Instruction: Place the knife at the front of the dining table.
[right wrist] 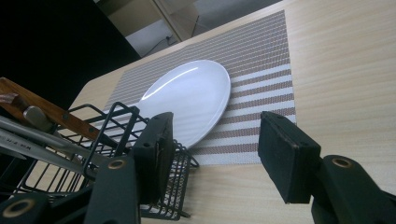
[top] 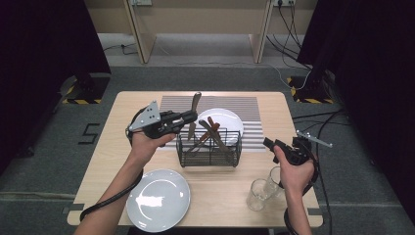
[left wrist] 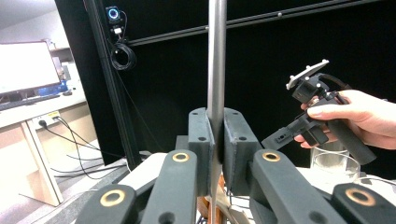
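Observation:
My left gripper [top: 190, 117] is shut on a knife [top: 195, 103], held near upright over the left end of a black wire basket [top: 209, 157]. In the left gripper view the grey blade [left wrist: 216, 65] rises straight up from between the pads of my left gripper [left wrist: 215, 126]. The basket holds several wooden-handled utensils [top: 211, 131]. My right gripper [top: 269, 143] hovers right of the basket, open and holding nothing. In the right gripper view my right gripper [right wrist: 217, 140] points past the basket [right wrist: 116, 135] toward a white plate [right wrist: 187, 100].
The white plate [top: 229, 118] lies on a striped placemat [top: 230, 104] behind the basket. A second white plate [top: 158, 199] sits at the front left. Two clear glasses [top: 258, 194] stand at the front right, below my right hand. A glass [left wrist: 335, 161] shows under the right gripper [left wrist: 308, 126].

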Available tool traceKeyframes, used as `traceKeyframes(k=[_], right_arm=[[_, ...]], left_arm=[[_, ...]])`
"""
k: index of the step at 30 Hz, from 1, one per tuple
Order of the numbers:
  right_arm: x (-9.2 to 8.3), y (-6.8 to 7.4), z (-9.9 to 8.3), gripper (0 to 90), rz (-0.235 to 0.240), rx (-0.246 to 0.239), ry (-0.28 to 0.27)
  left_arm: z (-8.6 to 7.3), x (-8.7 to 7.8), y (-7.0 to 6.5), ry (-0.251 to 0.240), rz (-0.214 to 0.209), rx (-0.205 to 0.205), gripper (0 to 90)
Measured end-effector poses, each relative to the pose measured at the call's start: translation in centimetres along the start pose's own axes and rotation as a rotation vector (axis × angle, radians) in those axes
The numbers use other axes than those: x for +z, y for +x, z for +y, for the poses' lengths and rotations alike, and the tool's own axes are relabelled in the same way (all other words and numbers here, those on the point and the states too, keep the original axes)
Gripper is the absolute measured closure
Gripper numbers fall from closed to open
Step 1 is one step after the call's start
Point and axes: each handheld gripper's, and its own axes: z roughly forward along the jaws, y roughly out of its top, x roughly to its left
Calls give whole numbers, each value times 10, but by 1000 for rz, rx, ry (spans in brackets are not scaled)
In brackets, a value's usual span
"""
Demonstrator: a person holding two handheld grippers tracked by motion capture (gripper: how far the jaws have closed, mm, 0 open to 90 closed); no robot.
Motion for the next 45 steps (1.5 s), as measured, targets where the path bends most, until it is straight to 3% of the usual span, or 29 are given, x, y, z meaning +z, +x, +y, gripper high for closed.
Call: traceKeyframes(k=[45], right_arm=[[-1,-1,0,458,-1,9,0]], left_arm=[[10,-5,3,-37,10,-15,830]])
